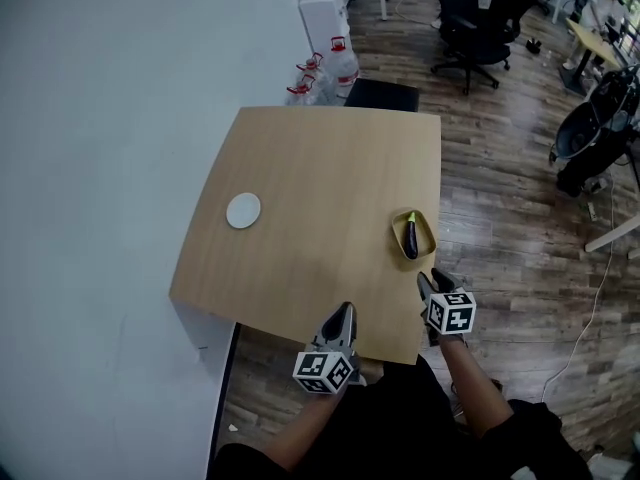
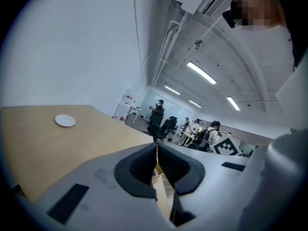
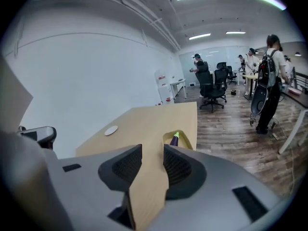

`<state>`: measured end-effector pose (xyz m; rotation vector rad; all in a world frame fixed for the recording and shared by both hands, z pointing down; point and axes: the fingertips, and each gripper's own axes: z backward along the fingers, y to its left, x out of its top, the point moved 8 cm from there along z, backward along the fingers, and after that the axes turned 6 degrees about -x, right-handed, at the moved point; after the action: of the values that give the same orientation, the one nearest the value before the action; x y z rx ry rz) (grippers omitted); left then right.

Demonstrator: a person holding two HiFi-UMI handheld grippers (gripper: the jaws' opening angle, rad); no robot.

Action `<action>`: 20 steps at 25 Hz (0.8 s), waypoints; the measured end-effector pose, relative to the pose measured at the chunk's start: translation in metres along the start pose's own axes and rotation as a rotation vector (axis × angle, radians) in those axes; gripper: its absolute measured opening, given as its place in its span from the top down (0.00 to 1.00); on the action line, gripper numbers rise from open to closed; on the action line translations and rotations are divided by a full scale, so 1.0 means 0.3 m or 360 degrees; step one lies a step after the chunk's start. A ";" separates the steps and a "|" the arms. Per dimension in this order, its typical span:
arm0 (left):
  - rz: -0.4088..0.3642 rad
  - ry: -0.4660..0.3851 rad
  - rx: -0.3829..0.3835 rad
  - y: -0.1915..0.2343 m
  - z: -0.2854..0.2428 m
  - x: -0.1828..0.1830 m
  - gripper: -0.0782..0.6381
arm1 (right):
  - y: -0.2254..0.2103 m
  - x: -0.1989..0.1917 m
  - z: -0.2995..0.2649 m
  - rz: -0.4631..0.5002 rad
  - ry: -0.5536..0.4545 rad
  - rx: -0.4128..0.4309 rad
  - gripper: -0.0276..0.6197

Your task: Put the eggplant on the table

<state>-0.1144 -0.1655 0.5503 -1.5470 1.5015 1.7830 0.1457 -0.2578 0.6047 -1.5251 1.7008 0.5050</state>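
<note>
A dark purple eggplant (image 1: 410, 238) with a green stem lies in a small yellow dish (image 1: 430, 231) near the right edge of the wooden table (image 1: 320, 178). My right gripper (image 1: 430, 277) hangs just short of the dish, at the table's near right corner. Its jaws are open, with nothing between them. In the right gripper view the eggplant (image 3: 173, 139) shows just past the fingertips of the right gripper (image 3: 152, 151). My left gripper (image 1: 345, 309) is over the near table edge, shut and empty, and its pads meet in the left gripper view (image 2: 157, 148).
A small white plate (image 1: 243, 210) sits on the table's left side, and the white wall runs along that side. Behind the table stand a black stool (image 1: 380, 95), water bottles (image 1: 322, 68) and office chairs (image 1: 475, 18). People stand far back in the room (image 3: 269, 76).
</note>
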 end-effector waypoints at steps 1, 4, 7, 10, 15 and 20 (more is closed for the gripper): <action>-0.0002 -0.0004 -0.0010 -0.005 0.023 0.000 0.86 | 0.025 -0.005 0.042 -0.0004 -0.0035 0.0006 0.68; -0.0021 -0.0007 -0.0041 -0.034 0.086 0.000 0.86 | 0.091 -0.027 0.168 -0.0018 -0.0133 0.0037 0.85; -0.0063 -0.0012 -0.0087 -0.051 0.145 0.004 0.86 | 0.161 -0.063 0.274 -0.0018 -0.0213 0.0056 0.86; -0.0077 -0.0014 -0.0132 -0.058 0.202 -0.014 0.86 | 0.225 -0.117 0.367 0.0028 -0.0283 0.0033 0.86; -0.0099 -0.0025 -0.0170 -0.072 0.265 -0.020 0.86 | 0.321 -0.166 0.502 0.0142 -0.0412 -0.0066 0.86; -0.0115 -0.0027 -0.0206 -0.104 0.292 -0.015 0.86 | 0.373 -0.174 0.590 0.0202 -0.0470 -0.0113 0.86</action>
<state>-0.1322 -0.0773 0.5258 -1.6205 1.3284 1.8797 0.0873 -0.0714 0.5128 -1.3213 1.5675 0.8221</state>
